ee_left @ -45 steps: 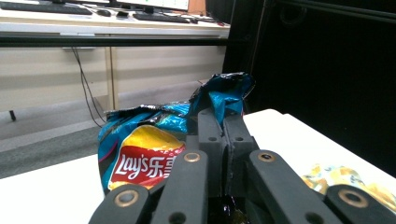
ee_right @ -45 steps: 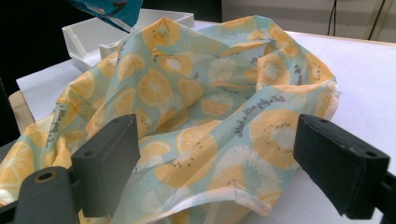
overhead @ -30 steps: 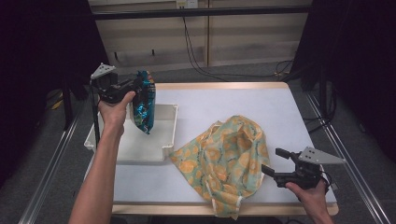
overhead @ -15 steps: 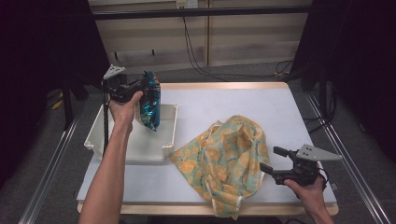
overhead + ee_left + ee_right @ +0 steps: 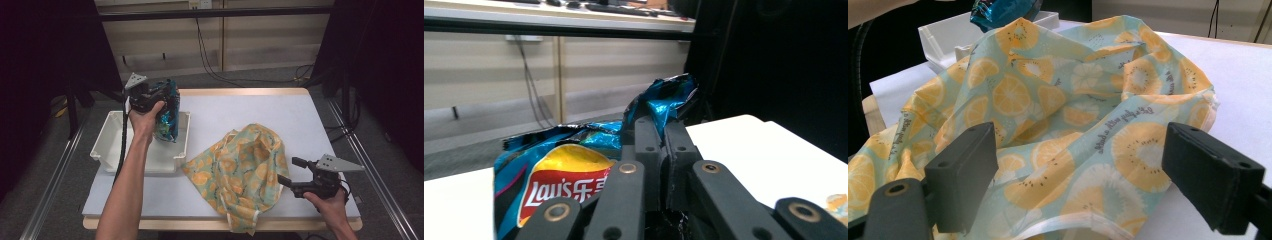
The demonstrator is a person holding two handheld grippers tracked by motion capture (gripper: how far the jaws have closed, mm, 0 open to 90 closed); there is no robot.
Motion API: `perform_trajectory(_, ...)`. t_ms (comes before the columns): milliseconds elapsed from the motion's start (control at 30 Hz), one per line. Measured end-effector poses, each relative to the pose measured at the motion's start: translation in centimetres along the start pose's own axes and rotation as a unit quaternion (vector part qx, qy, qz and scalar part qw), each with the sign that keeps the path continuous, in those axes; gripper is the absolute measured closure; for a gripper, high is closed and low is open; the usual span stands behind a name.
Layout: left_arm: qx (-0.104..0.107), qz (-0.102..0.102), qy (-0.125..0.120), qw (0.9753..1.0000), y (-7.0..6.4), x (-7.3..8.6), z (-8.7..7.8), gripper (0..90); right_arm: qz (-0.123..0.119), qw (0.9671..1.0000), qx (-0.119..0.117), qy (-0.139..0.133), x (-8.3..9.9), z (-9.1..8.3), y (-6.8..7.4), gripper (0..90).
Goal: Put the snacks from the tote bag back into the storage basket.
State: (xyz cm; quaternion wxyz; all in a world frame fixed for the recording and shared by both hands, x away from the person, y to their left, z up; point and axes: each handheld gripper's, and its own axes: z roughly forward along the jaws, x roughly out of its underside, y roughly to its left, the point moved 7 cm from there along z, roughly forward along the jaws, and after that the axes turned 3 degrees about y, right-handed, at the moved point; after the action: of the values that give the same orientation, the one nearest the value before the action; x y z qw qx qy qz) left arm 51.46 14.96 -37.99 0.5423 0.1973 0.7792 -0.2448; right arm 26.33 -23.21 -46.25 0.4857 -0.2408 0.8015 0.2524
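Cloth [image 5: 245, 172] lies nearest, a thin fruit-printed sheet crumpled on the desk [image 5: 300, 120] with one corner hanging off the front edge; it looks light, limp and easily dragged, and a hem or corner would be the place to pinch it. The right gripper [image 5: 289, 172] rests at the cloth's right side with its jaws spread wide and nothing between them; in the right gripper view the cloth [image 5: 1073, 115] sits just ahead of those parted jaws, its white hem lowest in front. Farther off, the left gripper [image 5: 165, 97] holds a blue chip bag [image 5: 167, 117] hanging above the white bin [image 5: 107, 145] at the desk's left side. The jaws are clenched on the crimped top edge of the chip bag [image 5: 574, 175], as the left gripper view shows, with the foil bunched up between them. That seam is probably the best hold: the bag seems light and puffy, its foil slick and crinkly, and the chips inside would crush if its body were squeezed. Its long axis runs near upright, top seam up in the jaws and bottom end pointing down into the bin, though whether the bottom touches the bin's floor I cannot tell. In the left gripper view the printed logo side faces that camera.
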Motion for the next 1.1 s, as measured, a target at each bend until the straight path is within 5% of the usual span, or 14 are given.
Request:
perform_trajectory(667, 0.013, 0.036, 0.036, 0.9986, -2.3, 1.8, 1.6, 83.2, -0.002, 1.0000, 0.006, 0.000, -0.1, -0.2, 0.2, 14.4)
perform_trajectory(900, 0.021, 0.024, 0.055, 0.9980, -2.6, 1.9, 1.4, 80.5, -0.004, 1.0000, 0.004, 0.004, 0.0, -0.1, 0.4, 14.5)
perform_trajectory(1100, 0.036, 0.002, 0.067, 0.9971, -2.7, 2.1, 1.4, 68.8, -0.007, 1.0000, 0.002, 0.004, 0.0, -0.1, 0.5, 14.5)
